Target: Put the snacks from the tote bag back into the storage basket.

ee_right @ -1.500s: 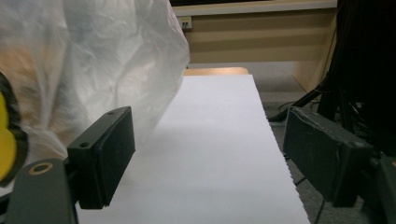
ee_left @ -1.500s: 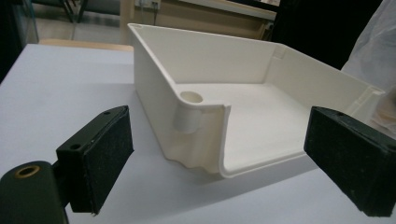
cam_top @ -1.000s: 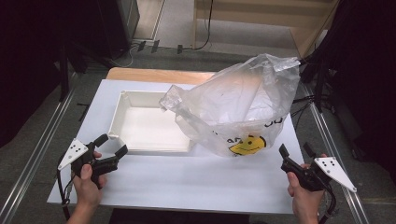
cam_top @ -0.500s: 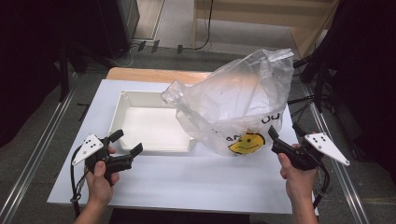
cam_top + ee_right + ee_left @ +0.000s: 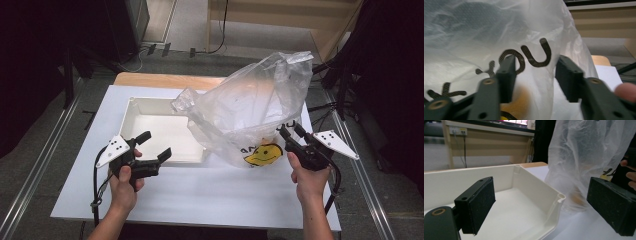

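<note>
A big clear plastic bag [image 5: 250, 107] with a yellow smiley face [image 5: 263, 154] and black lettering stands on the white table, leaning over the right end of a white tray [image 5: 127, 117]. My right gripper [image 5: 291, 128] is at the bag's lower right side. Its jaws have just been closing. In the right gripper view the right gripper [image 5: 535, 77] still shows a gap, with bag [image 5: 474, 37] film bulging into it and something orange inside. My left gripper [image 5: 156, 145] hovers open at the tray's front edge. The left gripper [image 5: 541, 207] faces the tray [image 5: 529, 185] corner and the bag [image 5: 584, 157].
The white table top [image 5: 225, 195] has free room in front of the tray and bag. A wooden board [image 5: 165, 80] lies behind the tray. Metal rails [image 5: 35, 170] run along both table sides, and cables lie on the floor beyond.
Both hands came forward and up. The left gripper moved right to the tray's front edge. The right gripper reached the bag's side and its jaws narrowed.
</note>
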A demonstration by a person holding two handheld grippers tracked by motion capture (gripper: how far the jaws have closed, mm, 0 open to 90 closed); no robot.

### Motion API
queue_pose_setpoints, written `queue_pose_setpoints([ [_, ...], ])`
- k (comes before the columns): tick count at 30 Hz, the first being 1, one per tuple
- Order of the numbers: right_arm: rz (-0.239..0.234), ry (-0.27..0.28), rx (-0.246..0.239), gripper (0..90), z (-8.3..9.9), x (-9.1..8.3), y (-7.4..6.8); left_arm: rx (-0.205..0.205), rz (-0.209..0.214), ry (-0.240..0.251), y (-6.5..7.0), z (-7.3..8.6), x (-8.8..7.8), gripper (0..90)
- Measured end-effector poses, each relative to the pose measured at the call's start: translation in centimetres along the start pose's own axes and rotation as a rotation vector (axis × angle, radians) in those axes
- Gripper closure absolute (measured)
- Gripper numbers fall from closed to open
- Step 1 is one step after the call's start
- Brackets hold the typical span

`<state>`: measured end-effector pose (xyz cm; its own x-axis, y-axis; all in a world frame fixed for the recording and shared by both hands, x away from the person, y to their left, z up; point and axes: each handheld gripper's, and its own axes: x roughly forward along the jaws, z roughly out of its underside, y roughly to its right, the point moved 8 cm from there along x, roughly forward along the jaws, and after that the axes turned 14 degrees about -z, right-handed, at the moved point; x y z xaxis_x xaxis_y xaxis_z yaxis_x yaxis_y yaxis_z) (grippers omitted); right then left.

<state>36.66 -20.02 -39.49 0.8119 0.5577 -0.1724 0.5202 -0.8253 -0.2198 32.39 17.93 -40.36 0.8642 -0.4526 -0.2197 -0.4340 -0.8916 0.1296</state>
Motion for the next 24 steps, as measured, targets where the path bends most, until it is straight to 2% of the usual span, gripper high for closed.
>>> queue_pose_setpoints([
  [1, 0.010, 0.003, 0.002, 66.6, 0.1, -0.1, 0.1, 0.005, 0.015, -0.007, 0.6, -0.1, 0.4, 8.2],
  [2, 0.010, 0.010, 0.024, 74.1, 0.2, -0.1, 0.3, 0.006, 0.022, -0.008, 0.9, -0.1, 0.6, 8.2],
  [5, 0.009, 0.006, 0.058, 84.3, 0.5, -0.2, 0.7, 0.019, 0.061, -0.006, 2.1, -0.4, 1.0, 8.2],
  [7, -0.001, 0.005, 0.054, 89.1, 0.7, -0.3, 0.7, 0.025, 0.081, -0.007, 2.9, -0.6, 1.4, 8.2],
  [10, 0.004, 0.008, 0.035, 90.0, 0.9, -0.5, 0.8, 0.034, 0.094, -0.009, 3.8, -0.9, 2.0, 8.2],
  [15, 0.003, 0.014, 0.035, 90.0, 1.0, -0.8, 0.8, 0.033, 0.117, -0.004, 5.0, -1.5, 2.8, 8.3],
  [24, 0.008, 0.008, 0.035, 90.0, 1.4, -1.0, 1.0, 0.074, 0.139, 0.005, 7.4, -2.6, 3.9, 8.8],
])
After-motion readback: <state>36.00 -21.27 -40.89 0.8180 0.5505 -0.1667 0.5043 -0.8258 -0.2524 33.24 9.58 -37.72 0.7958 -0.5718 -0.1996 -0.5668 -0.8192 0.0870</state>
